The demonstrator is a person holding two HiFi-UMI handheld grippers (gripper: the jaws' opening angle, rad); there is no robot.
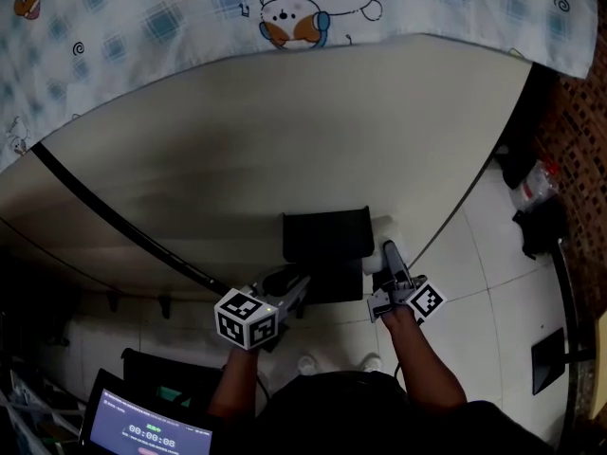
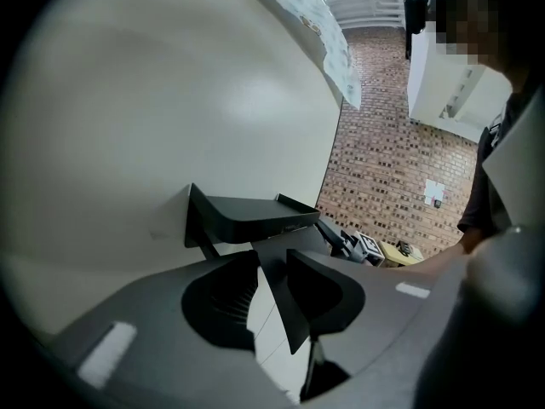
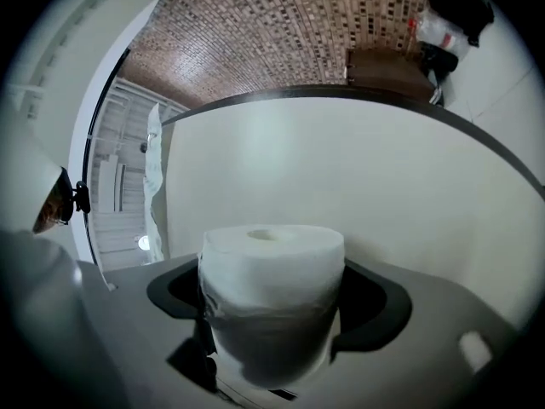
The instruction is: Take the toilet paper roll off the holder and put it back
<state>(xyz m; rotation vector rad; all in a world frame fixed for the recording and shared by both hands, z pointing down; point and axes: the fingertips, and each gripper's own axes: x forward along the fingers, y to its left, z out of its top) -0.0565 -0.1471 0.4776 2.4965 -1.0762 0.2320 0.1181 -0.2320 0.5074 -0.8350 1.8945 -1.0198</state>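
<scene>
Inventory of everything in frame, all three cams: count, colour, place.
toilet paper roll: 1, white, between the right hand-held gripper's jaws, just right of the holder in the head view
holder: 1, black, on the cream wall, no roll seen on it
printed cloth: 1, blue-white check with cartoons, top of the head view
dark bags: count unclear, black, on the floor at right
laptop: 1, dark with a lit screen, bottom left of the head view
left hand-held gripper: 1, grey with black jaws, by the holder, jaws apart, nothing between them
right hand-held gripper: 1, grey with black jaws, closed on the roll
</scene>
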